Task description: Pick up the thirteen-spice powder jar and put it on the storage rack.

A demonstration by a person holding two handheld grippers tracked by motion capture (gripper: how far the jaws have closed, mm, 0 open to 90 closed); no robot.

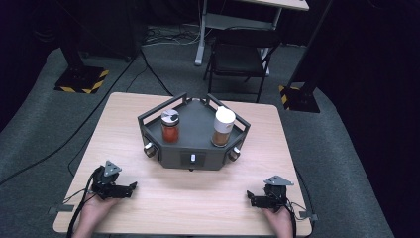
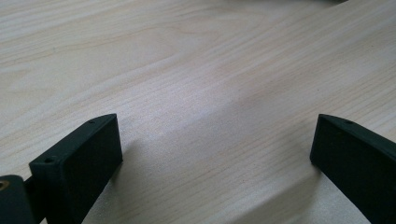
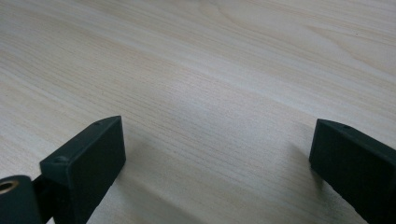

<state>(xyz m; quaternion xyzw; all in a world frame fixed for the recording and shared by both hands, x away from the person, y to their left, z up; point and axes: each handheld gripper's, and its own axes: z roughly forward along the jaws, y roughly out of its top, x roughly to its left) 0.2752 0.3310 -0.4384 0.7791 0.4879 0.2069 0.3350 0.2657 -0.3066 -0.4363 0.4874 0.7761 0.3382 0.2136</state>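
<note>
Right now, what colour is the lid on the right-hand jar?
White, on the right-hand jar; clearest in the high view.

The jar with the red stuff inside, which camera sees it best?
The high view: the red spice jar stands upright on the dark grey rack, left of the white-lidded jar. Both gripper views look at bare wooden table between open jaws.

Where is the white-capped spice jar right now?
In the high view, the white-capped spice jar stands upright at the right of the dark tray mid-table, across from the red-filled jar, far from both grippers.
</note>
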